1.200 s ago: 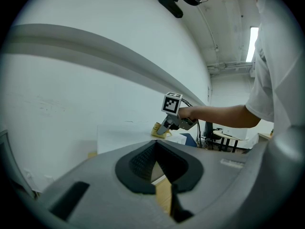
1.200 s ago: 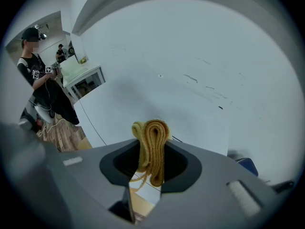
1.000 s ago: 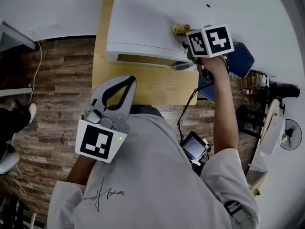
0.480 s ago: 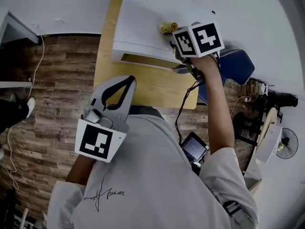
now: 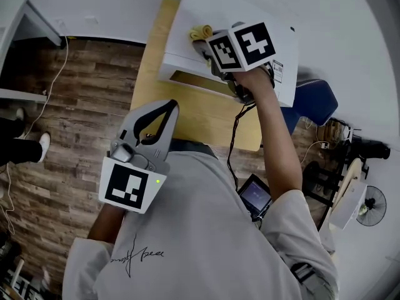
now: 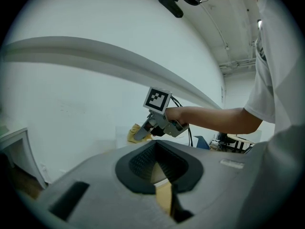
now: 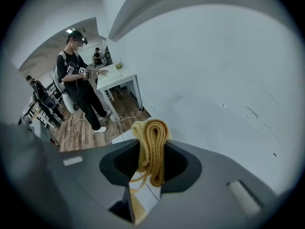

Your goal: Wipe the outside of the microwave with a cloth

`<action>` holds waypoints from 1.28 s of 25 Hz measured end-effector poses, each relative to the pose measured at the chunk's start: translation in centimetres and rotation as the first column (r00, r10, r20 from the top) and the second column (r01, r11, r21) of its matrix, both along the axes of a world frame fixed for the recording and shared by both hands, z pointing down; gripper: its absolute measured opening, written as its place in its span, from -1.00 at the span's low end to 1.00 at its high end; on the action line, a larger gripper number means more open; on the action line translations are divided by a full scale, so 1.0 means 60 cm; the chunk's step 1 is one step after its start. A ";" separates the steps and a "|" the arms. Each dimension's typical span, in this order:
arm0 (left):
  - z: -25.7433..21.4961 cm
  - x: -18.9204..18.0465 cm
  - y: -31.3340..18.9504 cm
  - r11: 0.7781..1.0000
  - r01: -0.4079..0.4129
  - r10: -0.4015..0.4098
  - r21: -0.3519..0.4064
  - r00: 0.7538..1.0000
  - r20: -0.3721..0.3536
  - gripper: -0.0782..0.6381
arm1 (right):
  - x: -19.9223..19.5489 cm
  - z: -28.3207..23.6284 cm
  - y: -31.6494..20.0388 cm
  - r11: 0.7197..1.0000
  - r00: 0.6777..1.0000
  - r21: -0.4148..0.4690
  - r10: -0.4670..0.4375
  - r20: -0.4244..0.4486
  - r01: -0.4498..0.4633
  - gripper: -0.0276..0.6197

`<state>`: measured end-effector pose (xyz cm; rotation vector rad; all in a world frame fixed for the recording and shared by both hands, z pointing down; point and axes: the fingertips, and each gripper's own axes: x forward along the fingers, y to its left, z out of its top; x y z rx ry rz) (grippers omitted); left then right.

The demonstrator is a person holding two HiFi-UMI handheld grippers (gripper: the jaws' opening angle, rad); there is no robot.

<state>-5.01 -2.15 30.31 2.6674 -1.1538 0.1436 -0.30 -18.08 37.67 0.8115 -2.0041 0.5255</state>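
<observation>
My right tongs are clenched on the cloth. The cloth is a yellow folded bunch. In the right gripper view it sits right between the jaws, and its long side runs from 12 to 6, the same way the tongs point. Its free end sticks out past the tips.

In the head view the cloth is over the top of the microwave, near the front left corner. It pokes out of the tongs toward 10 o'clock. I think it touches the top, but I cannot be sure it presses down.

The microwave stands on the bench. Its long side runs about 9 to 3, tipped a little, and its front faces me at 6 o'clock. Most of the top lies toward 3 o'clock from the cloth, so I think the next wipe should go that way, along the long side.

My left tongs are closed on nothing. They hang low by my chest, with the microwave at 1 o'clock from them. The right hand is much nearer.
</observation>
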 end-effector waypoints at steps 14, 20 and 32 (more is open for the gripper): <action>0.008 -0.018 0.020 0.999 0.041 -0.041 -0.034 0.999 0.002 -0.80 | -0.076 -0.117 0.016 0.975 0.916 0.222 -0.118 0.383 0.033 -0.53; 0.010 0.006 0.035 1.000 0.003 -0.003 -0.026 1.000 0.011 -0.80 | -0.011 -0.143 0.040 0.962 0.913 0.270 -0.078 0.401 -0.036 -0.53; 0.010 0.026 0.022 0.999 -0.031 0.032 -0.013 0.999 0.030 -0.80 | 0.091 -0.177 0.127 0.904 0.903 0.413 -0.085 0.421 -0.107 -0.52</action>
